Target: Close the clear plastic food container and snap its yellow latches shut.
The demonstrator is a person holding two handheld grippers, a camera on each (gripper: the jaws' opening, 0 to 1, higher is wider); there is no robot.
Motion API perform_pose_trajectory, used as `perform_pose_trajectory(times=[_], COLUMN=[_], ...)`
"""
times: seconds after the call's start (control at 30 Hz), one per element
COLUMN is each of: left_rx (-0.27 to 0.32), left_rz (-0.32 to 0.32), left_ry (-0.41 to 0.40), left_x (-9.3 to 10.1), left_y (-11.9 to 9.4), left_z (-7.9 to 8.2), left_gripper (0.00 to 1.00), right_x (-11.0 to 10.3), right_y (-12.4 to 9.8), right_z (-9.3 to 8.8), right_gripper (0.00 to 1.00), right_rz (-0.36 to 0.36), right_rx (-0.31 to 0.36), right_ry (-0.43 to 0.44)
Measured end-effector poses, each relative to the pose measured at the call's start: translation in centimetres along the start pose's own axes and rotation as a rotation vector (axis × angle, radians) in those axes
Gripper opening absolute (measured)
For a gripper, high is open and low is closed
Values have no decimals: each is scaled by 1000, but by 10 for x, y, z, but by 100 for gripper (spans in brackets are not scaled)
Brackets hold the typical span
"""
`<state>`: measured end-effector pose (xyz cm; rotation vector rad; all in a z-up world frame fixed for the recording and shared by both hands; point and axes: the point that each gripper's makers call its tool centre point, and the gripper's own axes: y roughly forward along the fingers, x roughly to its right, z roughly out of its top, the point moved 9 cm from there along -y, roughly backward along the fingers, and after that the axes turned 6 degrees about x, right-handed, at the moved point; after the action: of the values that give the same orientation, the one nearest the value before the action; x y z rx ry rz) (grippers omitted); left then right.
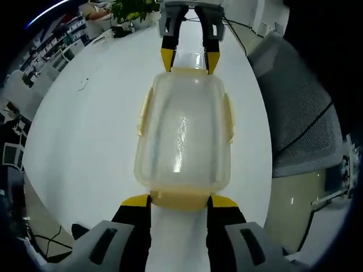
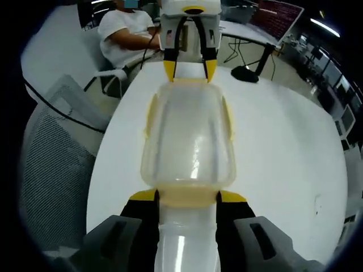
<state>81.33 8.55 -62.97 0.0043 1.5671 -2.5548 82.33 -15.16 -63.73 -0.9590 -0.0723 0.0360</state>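
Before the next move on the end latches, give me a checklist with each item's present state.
1. Lid seated on the clear container: ok, it looks flat and aligned.
2. Left gripper centred on the near end latch: ok, jaws straddle it.
3. Right gripper centred on the opposite end latch: ok.
4. End latches snapped shut: cannot tell.
5. Side latches down: cannot tell; they look slightly flared.
6. White table around the container free of obstacles: ok.
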Motion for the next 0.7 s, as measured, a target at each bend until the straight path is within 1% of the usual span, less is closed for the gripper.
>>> perform_pose_trajectory(times=[0.2,0.37,0.7], left_rx=[30,44,66], left_rz=[25,36,40], left_ry=[5,5,6], left_x=[7,12,17], left_y=[-9,-13,-16], left_z=[16,27,50], left_gripper=[32,31,31], right_x=[-4,-8,-15], right_y=[-17,-32,-54], right_z=[-3,-5,-15], right_gripper=[35,35,35], right_rz=[-11,-13,-35], right_rx=[5,18,12], right_ry=[-14,-13,-31])
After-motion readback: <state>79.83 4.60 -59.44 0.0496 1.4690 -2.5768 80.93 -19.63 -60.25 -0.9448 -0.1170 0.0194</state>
